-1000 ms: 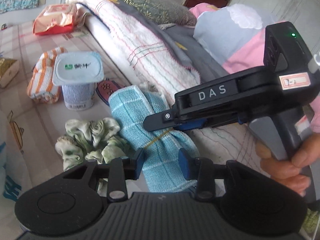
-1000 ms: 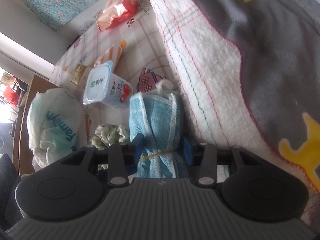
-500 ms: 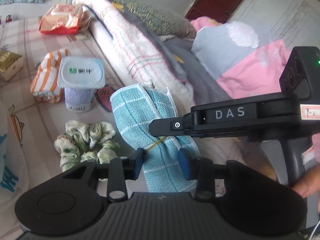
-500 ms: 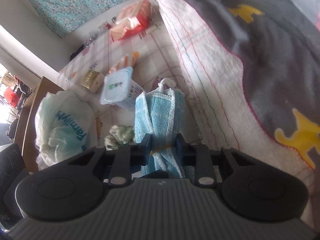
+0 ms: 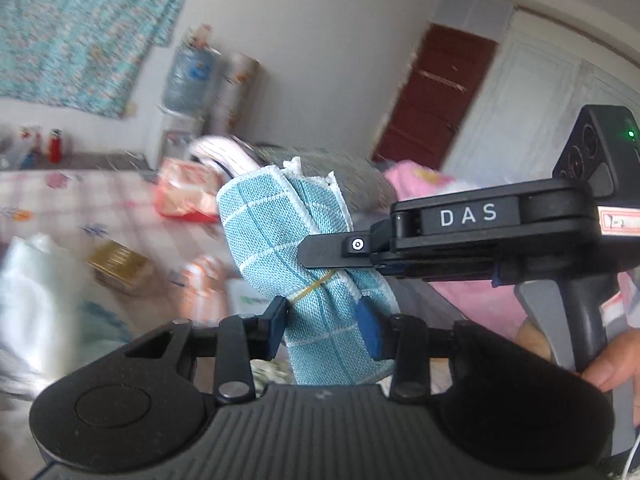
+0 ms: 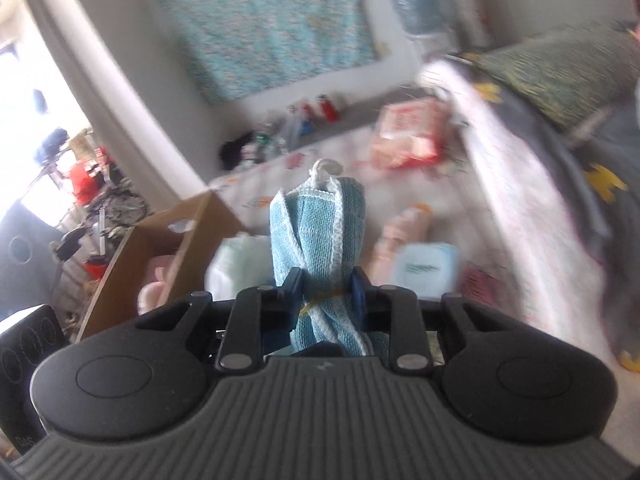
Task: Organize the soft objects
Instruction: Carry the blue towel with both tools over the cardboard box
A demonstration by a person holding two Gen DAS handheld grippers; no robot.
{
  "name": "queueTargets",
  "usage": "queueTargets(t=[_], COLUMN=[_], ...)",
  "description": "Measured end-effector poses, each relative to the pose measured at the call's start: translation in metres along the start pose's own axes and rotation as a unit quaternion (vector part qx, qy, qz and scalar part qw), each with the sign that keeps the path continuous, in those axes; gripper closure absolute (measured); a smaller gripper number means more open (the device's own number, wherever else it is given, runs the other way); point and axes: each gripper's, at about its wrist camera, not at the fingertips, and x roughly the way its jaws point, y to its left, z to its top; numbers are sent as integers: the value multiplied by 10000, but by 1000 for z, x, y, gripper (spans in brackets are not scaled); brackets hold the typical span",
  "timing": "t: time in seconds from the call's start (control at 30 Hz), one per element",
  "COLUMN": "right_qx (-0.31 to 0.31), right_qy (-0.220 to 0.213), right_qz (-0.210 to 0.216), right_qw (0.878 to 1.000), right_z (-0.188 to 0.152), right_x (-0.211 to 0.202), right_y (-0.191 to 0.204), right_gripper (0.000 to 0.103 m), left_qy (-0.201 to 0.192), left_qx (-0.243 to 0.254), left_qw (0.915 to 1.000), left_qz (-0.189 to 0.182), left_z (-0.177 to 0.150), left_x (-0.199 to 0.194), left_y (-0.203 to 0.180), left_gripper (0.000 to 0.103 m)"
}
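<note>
Nearest, in the right wrist view: right gripper [image 6: 326, 290] clamped on a rolled blue cloth [image 6: 318, 232], both blue pads pressed into its waist just where a thin yellow rubber band [image 6: 320, 299] cinches it. Roll standing nearly upright out of the jaws, white-edged hem and a small white loop at its top, lower end tucked down behind the gripper body.

In the left wrist view: same blue cloth [image 5: 288, 248] between the fingers of the left gripper [image 5: 322, 322], leaning up and to the left. Left finger's pad against the cloth beside the rubber band [image 5: 310, 289]; whether the right pad presses or only sits alongside, cannot tell. Right gripper [image 5: 340, 250] crossing in from the right, its tips pinched on the roll just above the left one's fingers, a person's hand [image 5: 608, 364] on its handle.

Farther off, blurred: patterned bedspread [image 6: 288, 184] below the lifted roll, with a white-lidded tub [image 6: 426, 266], an orange-striped bundle [image 6: 402, 228], a red-and-white packet [image 6: 408, 136], a gold box [image 5: 120, 266]. To the left, a cardboard box [image 6: 160, 248]. To the right, piled bedding [image 6: 560, 160]. Beyond, a floral wall hanging [image 6: 264, 24] and a dark red door [image 5: 432, 100].
</note>
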Motion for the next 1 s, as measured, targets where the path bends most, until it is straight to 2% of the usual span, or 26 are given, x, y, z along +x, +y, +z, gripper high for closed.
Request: queueTargets(t=[0.13, 0.23, 0.47, 0.7, 0.9, 1.0], right_qx=[-377, -564, -566, -393, 508, 489], right_qy=[125, 414, 1558, 2464, 2821, 2894], right_qz=[617, 1109, 2045, 2224, 2357, 2222], right_qw=[9973, 9914, 9647, 9425, 9286, 9298], right_z=[13, 17, 5, -22, -31, -39], right_x=[38, 74, 164, 242, 295, 317], right_y=[57, 101, 199, 269, 290, 300], right_gripper=[79, 79, 81, 84, 84, 82], left_qy=[-306, -410, -384, -231, -314, -317], left_qx=[-179, -408, -1096, -1511, -1572, -1569], left_qw=[9968, 9894, 9589, 9232, 9088, 9059], left_qz=[723, 1335, 2589, 3525, 3853, 3920], left_z=[10, 11, 1, -11, -10, -12], left_x=[-43, -73, -127, -162, -182, -189], left_y=[34, 64, 131, 174, 193, 199], left_gripper=[64, 63, 63, 63, 63, 62])
